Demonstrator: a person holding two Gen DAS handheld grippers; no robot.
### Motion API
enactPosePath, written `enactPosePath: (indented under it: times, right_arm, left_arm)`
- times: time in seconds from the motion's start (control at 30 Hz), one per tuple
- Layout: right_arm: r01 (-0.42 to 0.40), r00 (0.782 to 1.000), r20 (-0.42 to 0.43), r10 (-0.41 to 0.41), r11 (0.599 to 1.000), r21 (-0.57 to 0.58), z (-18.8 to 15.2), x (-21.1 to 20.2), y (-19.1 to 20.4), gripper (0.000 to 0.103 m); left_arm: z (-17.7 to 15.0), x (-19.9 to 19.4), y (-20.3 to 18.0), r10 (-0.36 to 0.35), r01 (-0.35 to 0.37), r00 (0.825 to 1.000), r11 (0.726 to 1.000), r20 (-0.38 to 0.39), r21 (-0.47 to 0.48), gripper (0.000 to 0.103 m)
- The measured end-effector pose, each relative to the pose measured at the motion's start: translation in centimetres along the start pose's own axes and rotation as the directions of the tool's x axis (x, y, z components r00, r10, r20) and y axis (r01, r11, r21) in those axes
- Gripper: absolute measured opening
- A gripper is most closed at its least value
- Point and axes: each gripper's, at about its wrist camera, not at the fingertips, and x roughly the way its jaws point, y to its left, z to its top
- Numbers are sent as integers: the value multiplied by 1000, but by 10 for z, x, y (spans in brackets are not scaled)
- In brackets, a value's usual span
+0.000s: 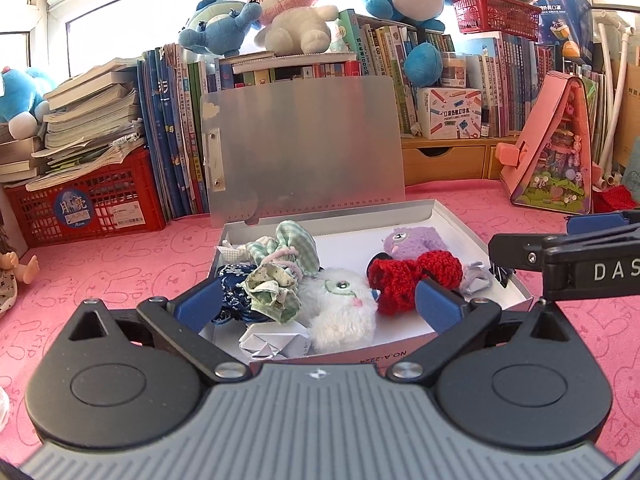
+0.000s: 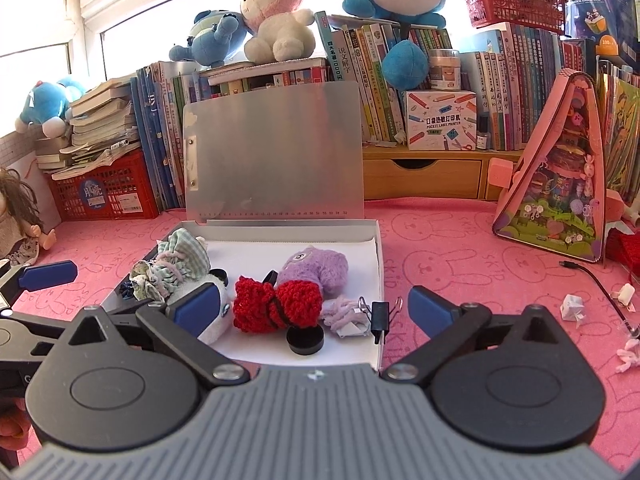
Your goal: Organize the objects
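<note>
Nearest the lens, the left gripper (image 1: 316,300) stands wide and empty over the near edge of the open box (image 1: 452,210), blue fingers (image 1: 436,304) either side of the white plush (image 1: 340,308). The right gripper (image 2: 316,308) is just as wide, holding nothing, with the red knit bow (image 2: 276,304) between its fingers, long axis across the gap. Inside the box I count two plush toys — the white one and a purple plush (image 2: 316,268) — one bow, one black binder clip (image 2: 380,316), one black disc (image 2: 305,340); the fabric scrunchies (image 1: 276,276) look like three, though they overlap. Loose paper scraps (image 2: 572,306) lie well right on the pink mat (image 2: 460,256), nearer the right gripper — likely next.
</note>
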Motion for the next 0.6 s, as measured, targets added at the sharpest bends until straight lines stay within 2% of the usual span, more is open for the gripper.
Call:
enactPosePath:
  times: [0.2,0.4,0.6]
  right_arm:
    - [-6,1000,24,6,1000,-4,-5,-11,1,103]
    - [2,1000,6,-2,999,-42,-19,-12,8,103]
    - [4,1000,-6,-4,997,-71,-35,-11,15,103]
  left_arm:
    - [-9,-4,3,-4,3,999,1000,-31,-25,103]
    - [-21,-7,10,-19,14,997,997,-72,-76,103]
    - [-35,-8,15,3,-11,995,997,-96,-81,103]
